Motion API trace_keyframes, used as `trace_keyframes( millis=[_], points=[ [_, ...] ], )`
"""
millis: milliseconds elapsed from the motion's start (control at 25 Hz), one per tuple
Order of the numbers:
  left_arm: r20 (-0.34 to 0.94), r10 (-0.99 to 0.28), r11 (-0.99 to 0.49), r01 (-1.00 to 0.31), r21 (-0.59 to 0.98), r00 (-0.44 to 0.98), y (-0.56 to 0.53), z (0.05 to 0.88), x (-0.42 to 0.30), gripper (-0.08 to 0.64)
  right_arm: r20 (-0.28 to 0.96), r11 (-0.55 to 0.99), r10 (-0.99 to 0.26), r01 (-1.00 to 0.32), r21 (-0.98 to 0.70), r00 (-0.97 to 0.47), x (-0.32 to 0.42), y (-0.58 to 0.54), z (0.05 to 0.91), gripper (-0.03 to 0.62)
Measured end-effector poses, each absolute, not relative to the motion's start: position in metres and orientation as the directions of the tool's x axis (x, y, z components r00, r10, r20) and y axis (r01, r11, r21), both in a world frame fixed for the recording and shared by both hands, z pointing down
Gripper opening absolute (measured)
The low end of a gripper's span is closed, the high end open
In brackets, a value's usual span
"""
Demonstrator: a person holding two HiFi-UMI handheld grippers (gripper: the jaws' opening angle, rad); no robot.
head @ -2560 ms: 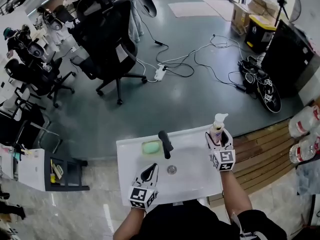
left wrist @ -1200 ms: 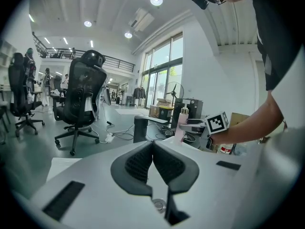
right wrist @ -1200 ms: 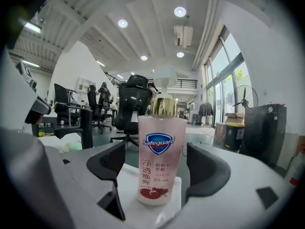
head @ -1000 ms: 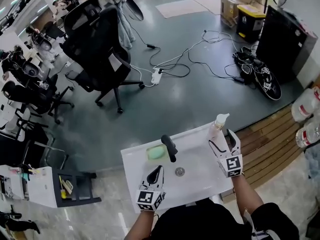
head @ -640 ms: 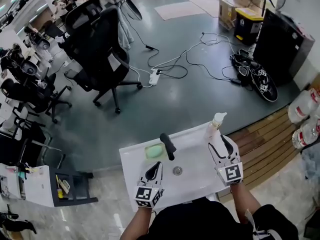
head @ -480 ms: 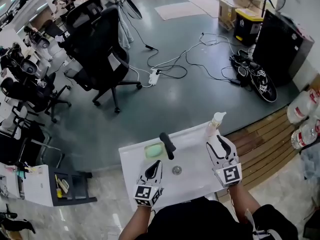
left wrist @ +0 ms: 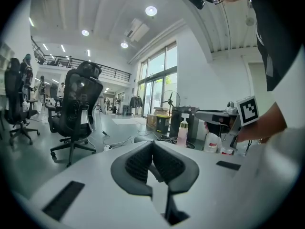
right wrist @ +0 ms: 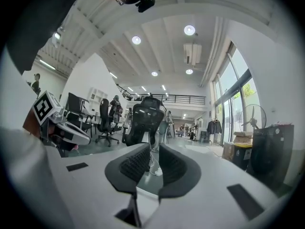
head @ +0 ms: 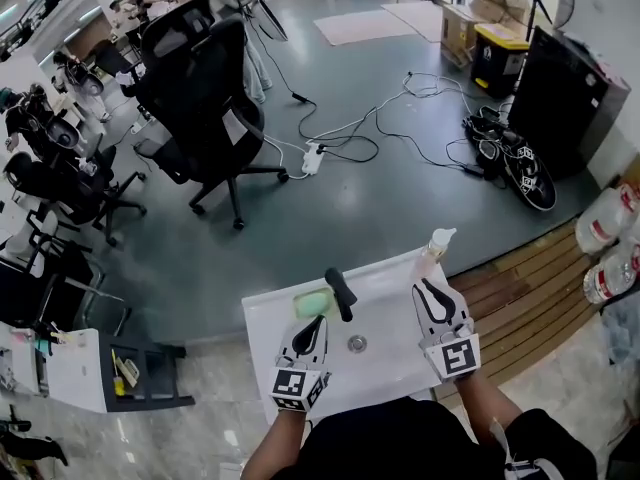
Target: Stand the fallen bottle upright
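The pump bottle [head: 434, 251] stands upright on the far right corner of the white sink top [head: 395, 373]. It also shows in the left gripper view as a pink pump bottle [left wrist: 182, 132]. My right gripper [head: 424, 283] hangs just short of the bottle, not touching it. Its jaws have just been closing and stand almost together, with nothing between them [right wrist: 152, 149]. My left gripper [head: 318, 320] is shut and empty over the basin's near left, beside the black faucet [head: 340, 293]; its pads meet [left wrist: 152, 144].
A green soap bar [head: 312, 303] lies left of the faucet, and the drain [head: 357, 344] is in the basin. Beyond the sink are a black office chair [head: 205, 98], floor cables [head: 350, 138], water jugs [head: 610, 223], wooden planks [head: 520, 298] and a small cart [head: 120, 373].
The right gripper has drawn back from the bottle toward me and its jaws have closed; the bottle stays standing. The left gripper has barely shifted.
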State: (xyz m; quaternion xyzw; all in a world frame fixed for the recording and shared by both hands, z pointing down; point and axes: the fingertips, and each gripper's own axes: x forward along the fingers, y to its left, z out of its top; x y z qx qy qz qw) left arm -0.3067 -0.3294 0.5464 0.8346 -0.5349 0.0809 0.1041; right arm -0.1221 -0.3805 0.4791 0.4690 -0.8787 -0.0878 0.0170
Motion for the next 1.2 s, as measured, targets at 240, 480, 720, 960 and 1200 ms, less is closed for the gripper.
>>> trace_keyframes(
  millis=[240, 480, 720, 960, 1200],
  points=[
    [0.234, -0.880, -0.405, -0.911, 0.082, 0.413, -0.329, 0.544, -0.307, 0.018, -0.064, 0.542, -0.827, -0.823, 0.170, -0.558, -0.126, -0.377, 0.474, 0.038],
    [0.243, -0.886, -0.390, -0.918, 0.069, 0.395, -0.324, 0.546, -0.317, 0.018, -0.036, 0.534, -0.837, -0.828, 0.170, -0.547, -0.122, -0.380, 0.477, 0.014],
    [0.237, -0.894, -0.376, -0.924, 0.069, 0.381, -0.321, 0.542, -0.323, 0.018, -0.031, 0.532, -0.837, -0.825, 0.189, -0.546, -0.124, -0.380, 0.471, 0.011],
    [0.216, -0.899, -0.378, -0.924, 0.057, 0.381, -0.324, 0.530, -0.326, 0.018, -0.055, 0.541, -0.829, -0.823, 0.172, -0.557, -0.136, -0.378, 0.455, 0.011],
    [0.210, -0.898, -0.386, -0.921, 0.052, 0.387, -0.322, 0.528, -0.323, 0.018, -0.046, 0.531, -0.835, -0.825, 0.195, -0.548, -0.132, -0.380, 0.454, 0.011]
  ],
)
